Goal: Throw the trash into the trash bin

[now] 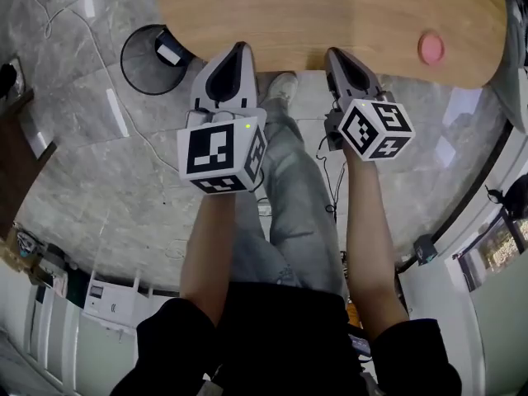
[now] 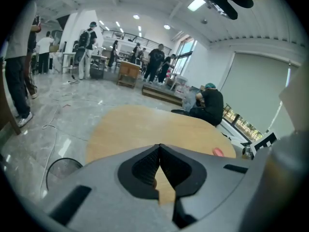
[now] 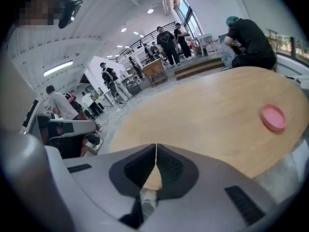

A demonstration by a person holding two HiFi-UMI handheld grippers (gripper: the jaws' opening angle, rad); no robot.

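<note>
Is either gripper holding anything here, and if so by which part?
Nothing is held. The left gripper and the right gripper both have their jaws closed tip to tip, with nothing between them.

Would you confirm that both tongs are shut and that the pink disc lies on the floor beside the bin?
Not quite: the pink disc lies on the wooden table, away from the bin, as the head view shows. The left tongs and right tongs are indeed shut.
</note>
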